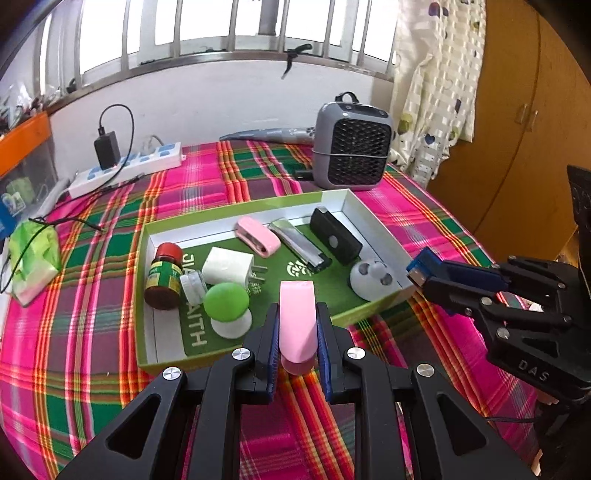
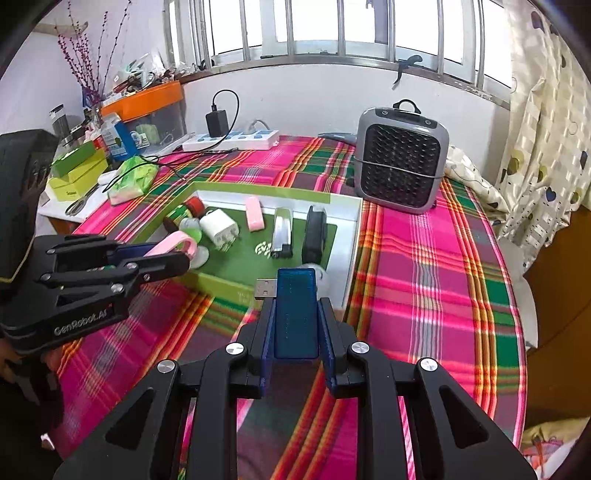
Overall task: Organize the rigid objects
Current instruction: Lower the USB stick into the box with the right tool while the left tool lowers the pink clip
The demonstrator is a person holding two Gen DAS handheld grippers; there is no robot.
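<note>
A grey portable heater (image 2: 400,162) with a black honeycomb grille stands on a bright plaid cloth (image 2: 424,258) of pink, green and orange below a barred window (image 2: 332,26). A white power strip (image 1: 125,170) with blue sockets lies along the white wall, a black adapter (image 1: 107,147) plugged into it, its cable looping overhead. A green tissue pack (image 1: 33,254) rests near the cloth's edge. A patterned curtain (image 1: 439,74) hangs beside a wooden wardrobe (image 1: 528,129); an orange-lidded clear bin (image 2: 147,107) sits among clutter
</note>
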